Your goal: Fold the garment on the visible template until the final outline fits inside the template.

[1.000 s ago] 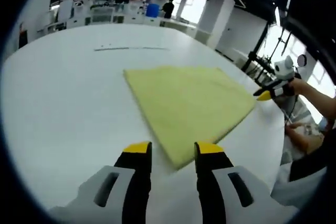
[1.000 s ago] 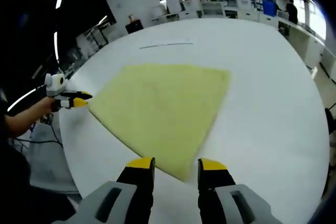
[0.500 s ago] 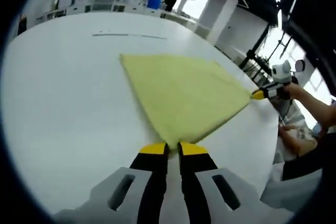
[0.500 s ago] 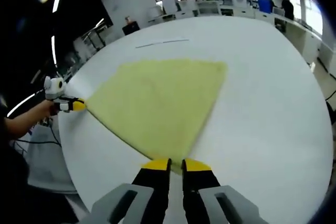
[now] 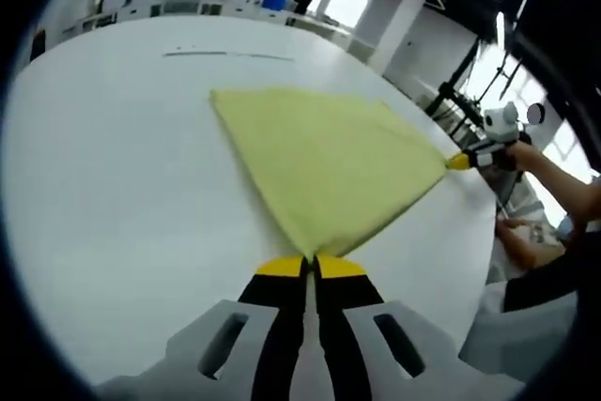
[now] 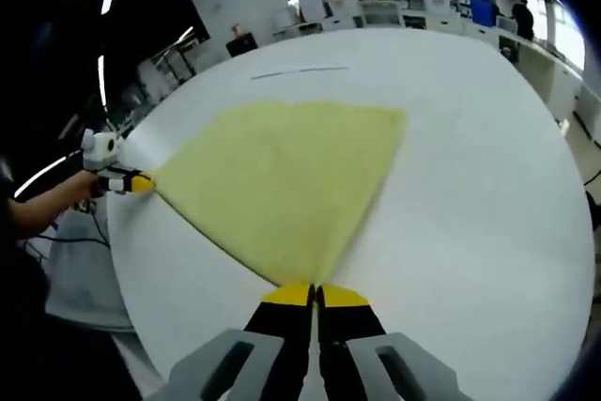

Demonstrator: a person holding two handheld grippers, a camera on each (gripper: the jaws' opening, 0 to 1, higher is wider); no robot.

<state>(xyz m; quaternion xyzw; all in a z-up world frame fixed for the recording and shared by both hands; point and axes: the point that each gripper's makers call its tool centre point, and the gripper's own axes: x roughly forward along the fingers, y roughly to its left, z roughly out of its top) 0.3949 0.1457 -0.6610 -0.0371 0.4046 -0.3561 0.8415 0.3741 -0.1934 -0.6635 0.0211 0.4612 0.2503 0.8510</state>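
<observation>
A pale yellow garment (image 5: 324, 157) lies flat on the white table (image 5: 113, 185), spread into a fan shape. In the left gripper view my left gripper (image 5: 310, 265) is shut on the garment's near corner. My right gripper (image 5: 460, 161) enters that view from the right, its tips on another corner. In the right gripper view the same garment (image 6: 291, 176) stretches away from my right gripper (image 6: 315, 293), which is shut on its near corner. The left gripper (image 6: 141, 182) pinches the far-left corner there. A thin dark line (image 5: 225, 53) marks the table beyond the cloth.
A person's hand and forearm (image 5: 554, 176) hold the right gripper past the table's right edge. Another forearm (image 6: 42, 208) shows at the left of the right gripper view. Desks, shelves and people (image 6: 423, 2) fill the background behind the table. Cables and stands (image 5: 460, 100) sit off the table.
Both grippers went from open in front of the garment's corners to shut on them. The cloth is now pulled a little tauter between the two corners.
</observation>
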